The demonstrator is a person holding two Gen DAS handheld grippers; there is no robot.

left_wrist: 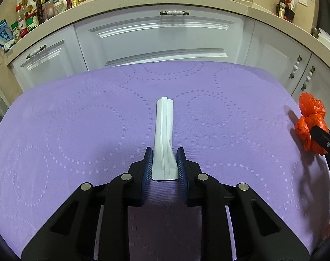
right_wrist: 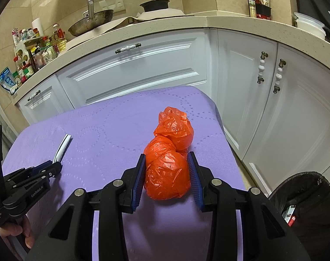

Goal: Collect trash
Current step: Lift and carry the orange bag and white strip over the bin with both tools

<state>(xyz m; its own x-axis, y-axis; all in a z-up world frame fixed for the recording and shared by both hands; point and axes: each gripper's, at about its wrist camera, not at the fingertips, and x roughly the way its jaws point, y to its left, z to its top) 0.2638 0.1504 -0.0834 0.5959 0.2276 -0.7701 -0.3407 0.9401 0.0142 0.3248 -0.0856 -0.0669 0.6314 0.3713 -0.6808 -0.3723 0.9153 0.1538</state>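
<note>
A long white paper wrapper (left_wrist: 163, 137) lies on the purple tablecloth (left_wrist: 77, 130). My left gripper (left_wrist: 164, 153) is closed around its near end, with both pads touching its sides. In the right wrist view the wrapper (right_wrist: 62, 146) shows at the left with the left gripper (right_wrist: 55, 165) on it. A crumpled orange plastic bag (right_wrist: 169, 152) sits near the table's right edge. My right gripper (right_wrist: 166, 158) has its pads pressed on the bag's near lump. The bag (left_wrist: 310, 121) also shows at the right of the left wrist view.
A black trash bin (right_wrist: 306, 204) lined with a black bag stands on the floor to the right of the table. White kitchen cabinets (right_wrist: 143, 69) and a counter with bottles (right_wrist: 34, 50), a pan and a pot stand behind the table.
</note>
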